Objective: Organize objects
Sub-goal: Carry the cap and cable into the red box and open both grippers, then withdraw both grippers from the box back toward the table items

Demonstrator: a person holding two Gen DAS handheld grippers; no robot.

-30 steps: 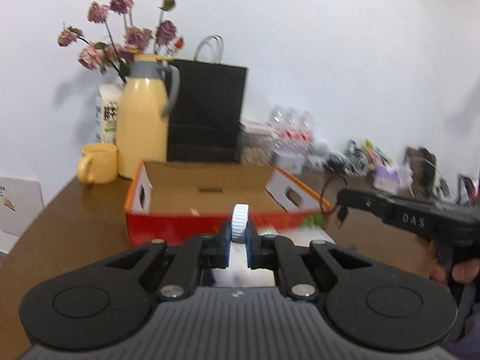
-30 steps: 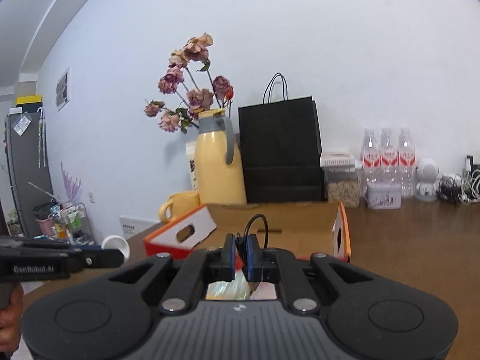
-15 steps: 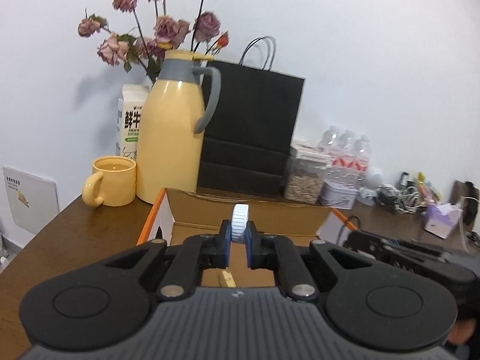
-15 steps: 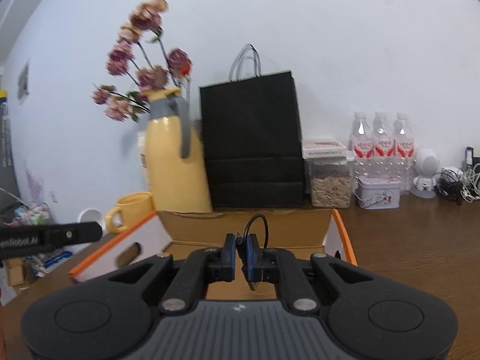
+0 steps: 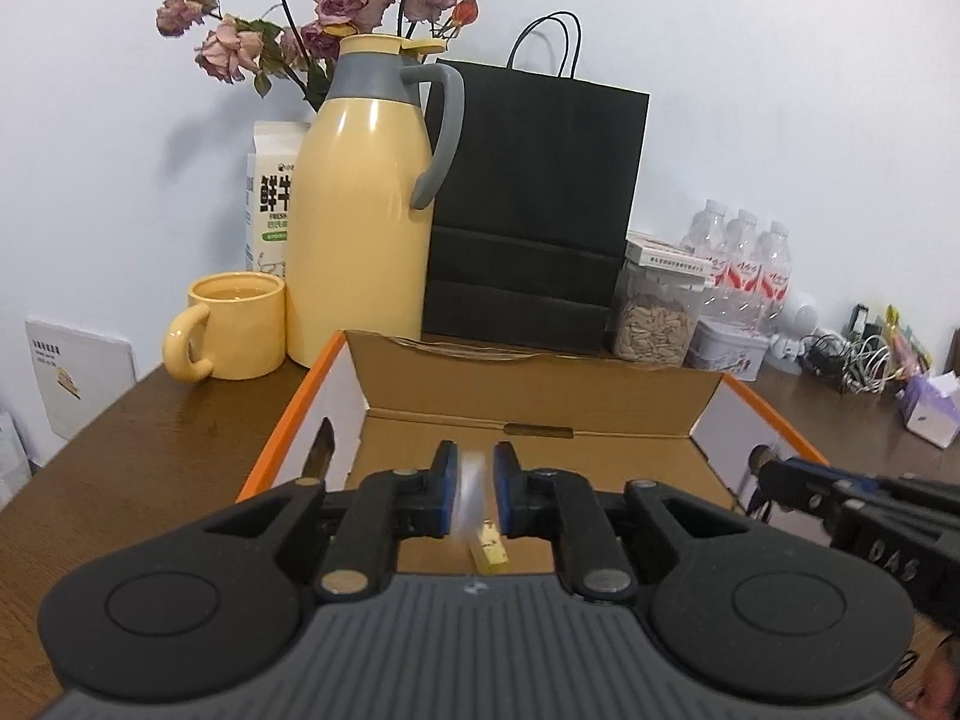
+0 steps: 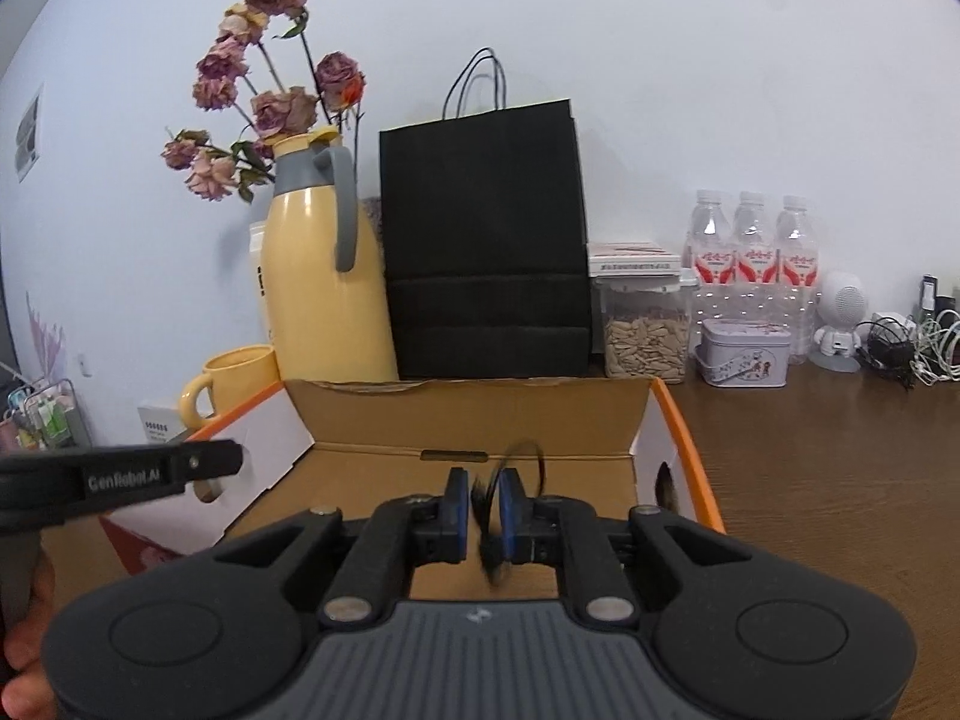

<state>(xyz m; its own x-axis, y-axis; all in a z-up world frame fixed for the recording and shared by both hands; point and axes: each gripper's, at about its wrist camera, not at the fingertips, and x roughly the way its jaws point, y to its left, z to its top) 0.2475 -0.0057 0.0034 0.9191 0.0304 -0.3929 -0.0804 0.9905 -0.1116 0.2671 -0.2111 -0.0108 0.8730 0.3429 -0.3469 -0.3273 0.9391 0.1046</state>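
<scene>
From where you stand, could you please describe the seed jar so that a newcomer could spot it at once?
Find the tall black paper bag against the wall, behind the open cardboard box. The seed jar stands just right of the bag. It is the only clear container showing pale seeds, unlike the water bottles and small tin beside it.

A yellow jug [image 5: 360, 204] with a grey handle stands beside a black bag [image 5: 534, 204]. A yellow mug [image 5: 234, 333] sits left of it. Three bottles [image 6: 753, 246] line the wall.
</scene>
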